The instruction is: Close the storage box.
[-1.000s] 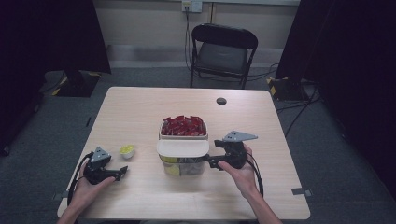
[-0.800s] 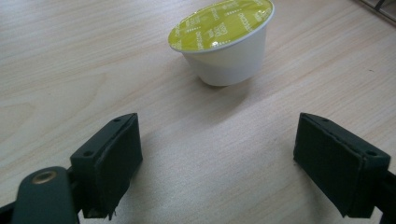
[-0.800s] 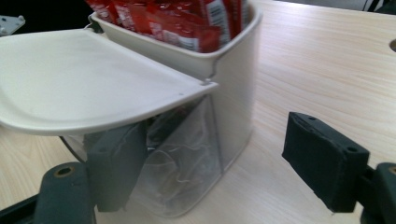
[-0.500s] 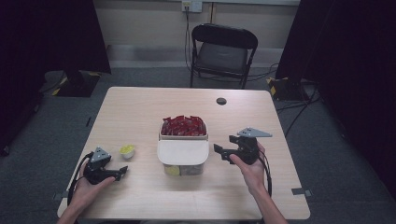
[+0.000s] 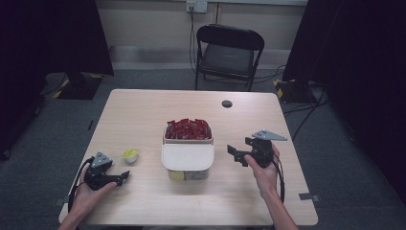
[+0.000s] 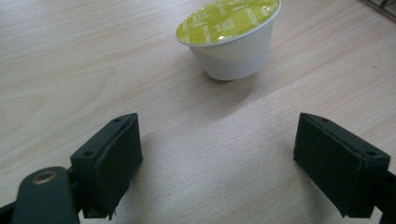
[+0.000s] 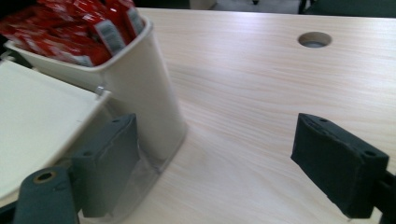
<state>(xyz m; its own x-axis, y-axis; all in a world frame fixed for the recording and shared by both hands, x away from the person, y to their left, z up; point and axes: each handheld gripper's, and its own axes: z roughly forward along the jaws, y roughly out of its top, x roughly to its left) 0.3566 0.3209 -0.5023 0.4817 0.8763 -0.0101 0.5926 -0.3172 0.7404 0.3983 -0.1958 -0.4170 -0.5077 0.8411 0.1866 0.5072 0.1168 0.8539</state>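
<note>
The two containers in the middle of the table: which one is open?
The far container, full of red packets, is open; the near container has a flat white lid on top.

Even overhead light brightens the table (image 5: pixel 143 115) against dark surroundings; close views are slightly soft, shadows faint.

In the high view the white lid (image 5: pixel 187 156) covers the near compartment of the container (image 5: pixel 187 142), so most of what lies under it is hidden; just below the lid's near edge a yellow-green patch (image 5: pixel 177 175) shows through the clear wall, too small to identify. The print on the red packets (image 5: pixel 187 128) behind the lid cannot be read. In the right gripper view the lid (image 7: pixel 37 116) is cut off by the left edge and the packets (image 7: pixel 79 28) by the top edge. In the left gripper view the capsule (image 6: pixel 231 35) loses its far rim to the top edge, and its foil lettering is too blurred to read.
</note>
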